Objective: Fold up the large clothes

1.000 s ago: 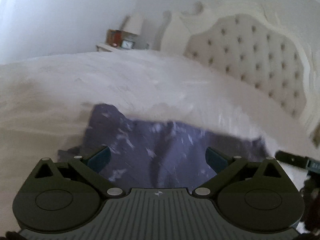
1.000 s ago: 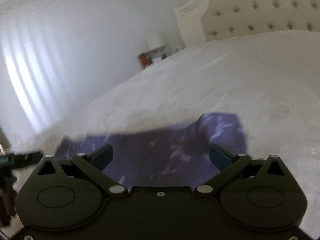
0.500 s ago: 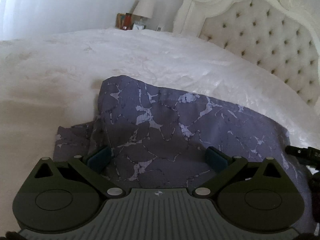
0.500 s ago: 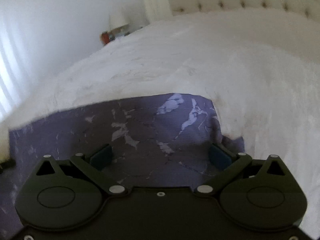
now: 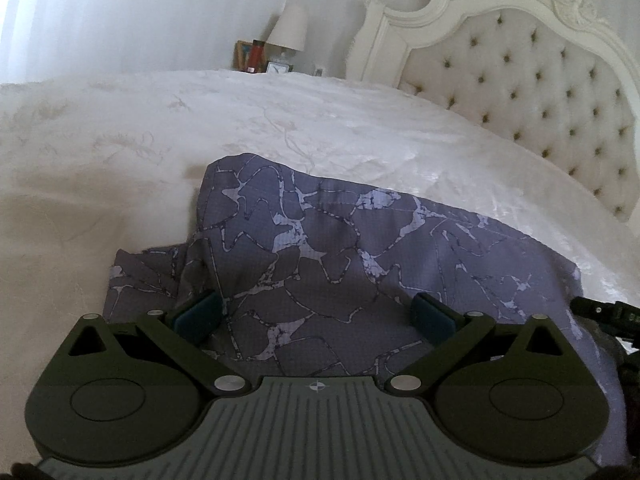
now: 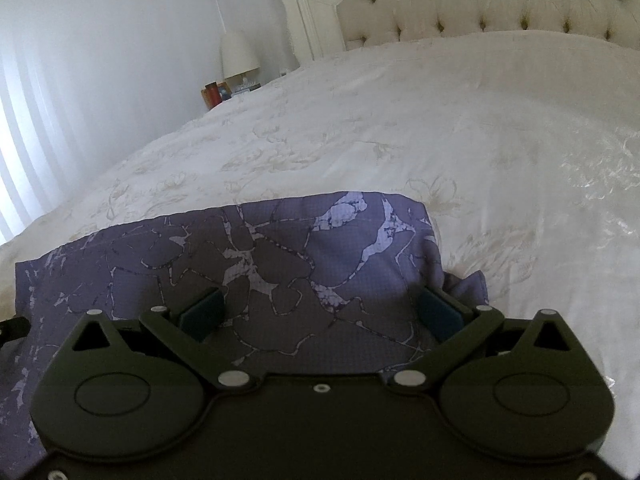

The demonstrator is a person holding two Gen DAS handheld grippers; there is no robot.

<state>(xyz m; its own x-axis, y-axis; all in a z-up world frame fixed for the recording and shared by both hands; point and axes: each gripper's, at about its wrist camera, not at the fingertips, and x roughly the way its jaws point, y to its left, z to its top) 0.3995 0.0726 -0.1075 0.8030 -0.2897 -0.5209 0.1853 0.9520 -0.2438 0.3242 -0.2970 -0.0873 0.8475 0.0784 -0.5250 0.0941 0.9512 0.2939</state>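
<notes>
On white bed (image 5: 320, 132), purple garment (image 5: 320, 256) lying crosswise, both jaws spread

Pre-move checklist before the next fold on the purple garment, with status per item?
1. Left gripper open: ok.
2. Right gripper open: ok.
3. Purple garment between both sets of fingers: ok.
4. Garment lying flat: not ok, its end by the left gripper is rumpled and layered.
5. Bedspread beyond the garment free for a fold: ok.
6. Near edge of garment: cannot tell, hidden under the grippers.
</notes>
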